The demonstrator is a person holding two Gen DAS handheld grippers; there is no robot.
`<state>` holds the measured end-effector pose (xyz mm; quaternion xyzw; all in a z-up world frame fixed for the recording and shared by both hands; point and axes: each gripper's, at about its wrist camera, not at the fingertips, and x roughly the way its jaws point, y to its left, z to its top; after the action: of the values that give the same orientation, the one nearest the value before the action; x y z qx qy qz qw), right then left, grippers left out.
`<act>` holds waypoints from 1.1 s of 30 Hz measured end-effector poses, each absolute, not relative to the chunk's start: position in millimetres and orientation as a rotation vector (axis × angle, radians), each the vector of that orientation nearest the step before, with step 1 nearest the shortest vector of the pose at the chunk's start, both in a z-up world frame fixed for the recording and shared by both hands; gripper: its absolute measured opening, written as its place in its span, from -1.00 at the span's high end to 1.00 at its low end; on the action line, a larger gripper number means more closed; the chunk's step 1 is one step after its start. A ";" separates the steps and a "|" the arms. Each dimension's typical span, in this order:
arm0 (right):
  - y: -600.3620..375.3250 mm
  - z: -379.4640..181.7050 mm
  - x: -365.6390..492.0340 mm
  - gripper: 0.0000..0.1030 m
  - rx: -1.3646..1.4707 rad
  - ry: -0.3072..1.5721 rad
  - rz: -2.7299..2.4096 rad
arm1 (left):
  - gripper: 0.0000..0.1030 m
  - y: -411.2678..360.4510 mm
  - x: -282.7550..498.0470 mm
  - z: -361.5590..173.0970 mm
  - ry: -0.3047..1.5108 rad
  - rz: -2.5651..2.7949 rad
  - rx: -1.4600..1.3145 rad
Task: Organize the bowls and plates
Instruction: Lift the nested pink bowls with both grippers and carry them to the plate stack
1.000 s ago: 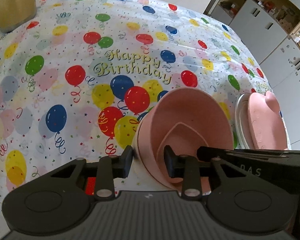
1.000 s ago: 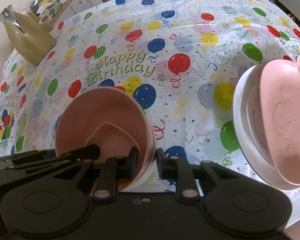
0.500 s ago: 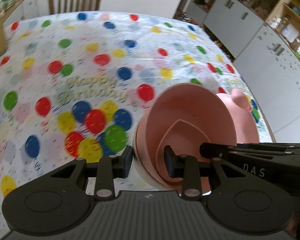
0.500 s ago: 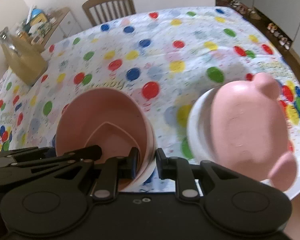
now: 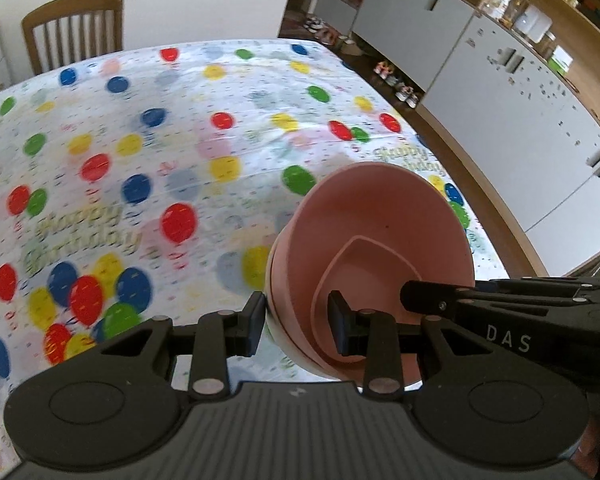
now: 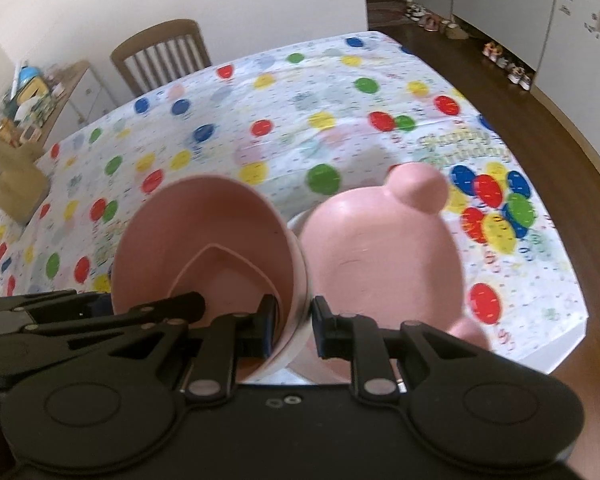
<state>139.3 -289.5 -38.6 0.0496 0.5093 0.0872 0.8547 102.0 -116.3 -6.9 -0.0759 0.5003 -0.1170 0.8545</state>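
The nested pink plastic bowls [image 5: 380, 248], a smaller one inside a larger, hang tilted in the air above the desk with the balloon-print birthday cloth [image 5: 148, 152]. The left tongs [image 5: 296, 320] pinch one side of the wall, the right tongs [image 6: 292, 328] pinch the opposite side, each with one finger inside; two grips likely keep the stack steady. Just beside the bowls sits a pink bear-eared plate [image 6: 384, 264] on a white plate [image 6: 296, 222], a probable landing spot.

Left gripper [image 5: 296, 322] and right gripper [image 6: 292, 328] sit side by side, jaws clamped narrow.
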 end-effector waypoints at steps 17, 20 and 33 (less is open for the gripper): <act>-367.6 -67.3 184.0 0.65 0.139 1.151 0.192 | 0.36 -190.2 147.8 -38.1 1.133 -0.208 -0.152; -372.2 -75.6 190.5 0.65 0.142 1.168 0.202 | 0.36 -194.8 152.7 -44.2 1.142 -0.193 -0.156; -378.2 -97.6 207.6 0.65 0.113 1.211 0.251 | 0.36 -198.5 163.4 -64.2 1.149 -0.152 -0.186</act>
<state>207.6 -378.2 -97.6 0.0528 0.5675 0.1178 0.8132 163.4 -198.5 -64.2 -0.0879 0.5421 -0.0719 0.8326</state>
